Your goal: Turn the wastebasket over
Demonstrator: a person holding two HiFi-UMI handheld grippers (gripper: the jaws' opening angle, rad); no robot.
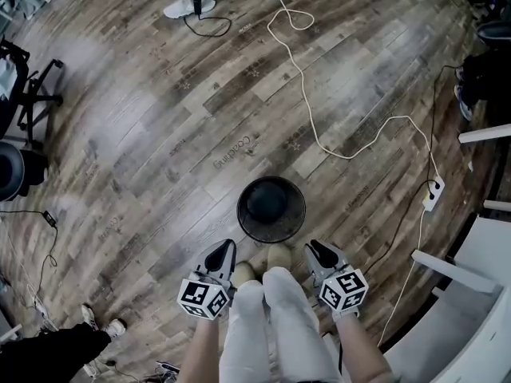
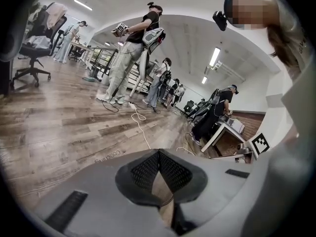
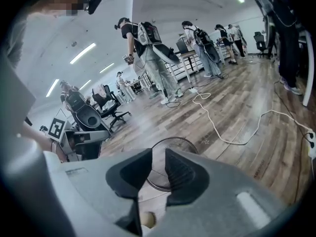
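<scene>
The wastebasket (image 1: 271, 208) is a round black mesh bin standing on the wood floor, mouth up, just ahead of the person's feet. My left gripper (image 1: 223, 254) hangs near the bin's lower left rim and is apart from it. Its jaws meet at the tips with nothing between them (image 2: 159, 156); the bin is out of sight in the left gripper view. My right gripper (image 1: 318, 252) hovers by the bin's lower right rim. It is open (image 3: 158, 168), nothing is between its fingers, and the wastebasket's rim (image 3: 177, 141) shows just past them.
A white cable (image 1: 319, 138) snakes across the floor to a power strip (image 1: 433, 193) at the right. White table legs (image 1: 447, 270) stand at the lower right. An office chair (image 1: 28, 94) sits at the left. Several people (image 2: 133, 53) stand farther back.
</scene>
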